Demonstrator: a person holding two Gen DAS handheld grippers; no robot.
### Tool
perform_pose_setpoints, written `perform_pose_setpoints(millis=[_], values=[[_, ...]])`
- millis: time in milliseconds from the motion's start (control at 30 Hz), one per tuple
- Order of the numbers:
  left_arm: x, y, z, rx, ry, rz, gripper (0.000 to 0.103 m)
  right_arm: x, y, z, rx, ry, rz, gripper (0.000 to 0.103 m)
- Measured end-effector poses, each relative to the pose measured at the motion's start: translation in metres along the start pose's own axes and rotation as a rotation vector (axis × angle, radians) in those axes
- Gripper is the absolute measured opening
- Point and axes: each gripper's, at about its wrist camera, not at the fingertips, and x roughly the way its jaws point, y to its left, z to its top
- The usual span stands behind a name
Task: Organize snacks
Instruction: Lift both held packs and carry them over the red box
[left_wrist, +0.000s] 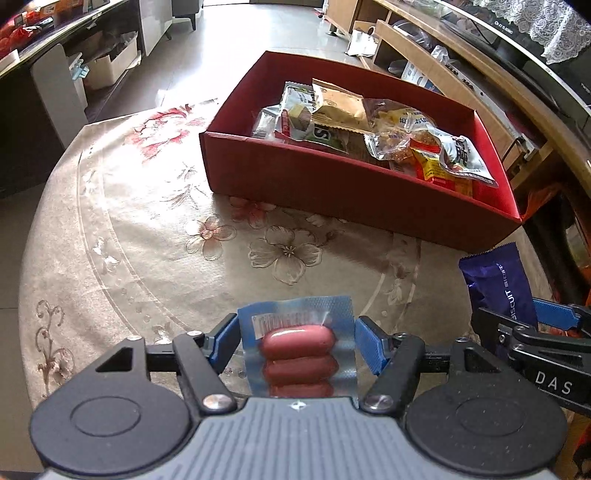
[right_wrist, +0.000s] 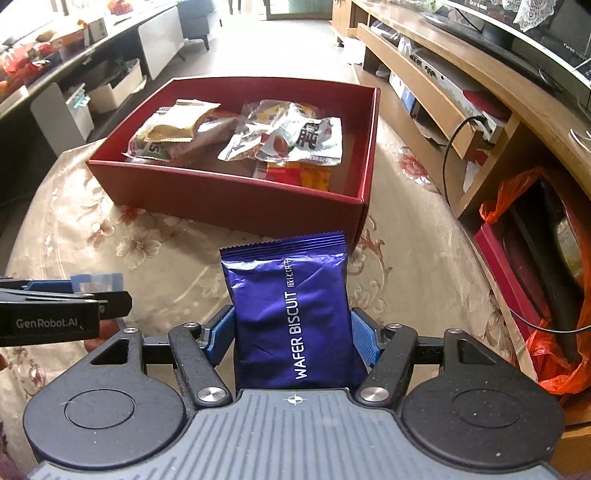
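Observation:
A blue vacuum pack of red sausages (left_wrist: 297, 350) sits between the blue pads of my left gripper (left_wrist: 297, 332), which is shut on its side edges and holds it just above the table. Its corner (right_wrist: 98, 280) peeks out in the right wrist view beside the left gripper (right_wrist: 74, 291). My right gripper (right_wrist: 292, 317) is shut on a purple wafer biscuit pack (right_wrist: 291, 302), also seen at the right edge (left_wrist: 498, 284) of the left wrist view. Ahead stands an open red box (left_wrist: 332, 184) (right_wrist: 229, 199) holding several snack packets.
The round table wears a floral cloth (left_wrist: 147, 221) under a clear cover. To the right runs a wooden TV cabinet (right_wrist: 443, 99), with an orange plastic bag (right_wrist: 524, 192) low beside the table. Shelves and storage bins (left_wrist: 107, 66) stand at the far left.

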Motion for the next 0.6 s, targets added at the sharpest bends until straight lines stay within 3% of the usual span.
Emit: perform_pose_setpoints(millis=[600], values=[[-0.019, -0.005, 0.009, 0.003, -0.052, -0.028, 0.064, -0.007, -0.003, 0.01, 0.015, -0.04, 0.005, 0.072]])
